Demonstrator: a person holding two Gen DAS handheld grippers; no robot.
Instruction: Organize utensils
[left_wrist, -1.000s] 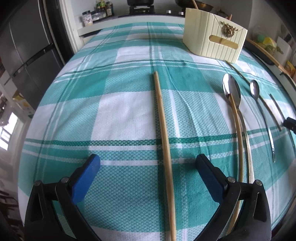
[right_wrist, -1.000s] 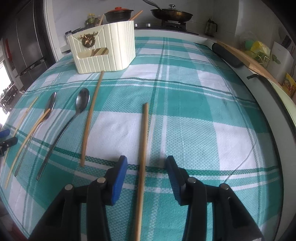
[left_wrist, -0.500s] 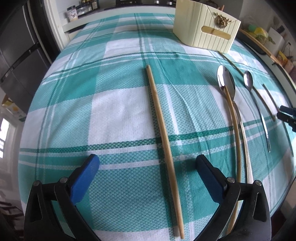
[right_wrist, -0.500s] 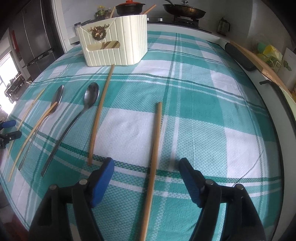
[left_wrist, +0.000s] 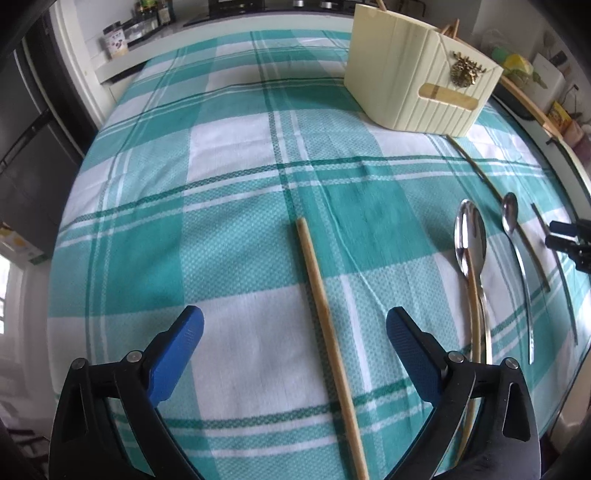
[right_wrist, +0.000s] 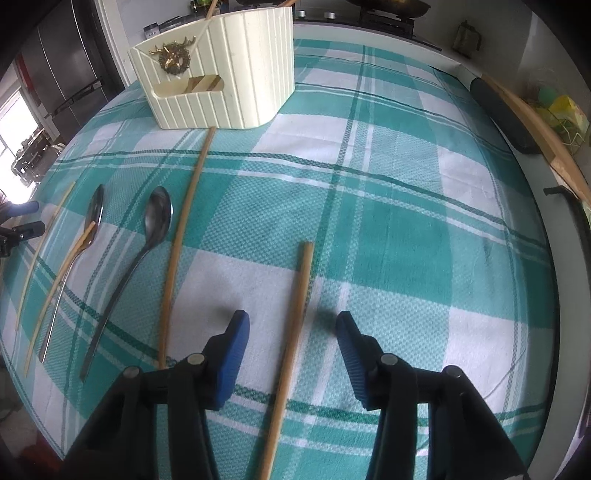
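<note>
Teal-and-white plaid tablecloth (left_wrist: 236, 155); cream ribbed holder (right_wrist: 236, 74) with gold emblem; tan chopsticks (right_wrist: 293, 314); blue gripper pads (left_wrist: 184, 332)

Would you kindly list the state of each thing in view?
Left gripper: open, astride a wooden chopstick, not touching.
Right gripper: open, astride another wooden chopstick.
Cream ribbed utensil holder: upright.
Two steel spoons: lying flat on the checked cloth.
</note>
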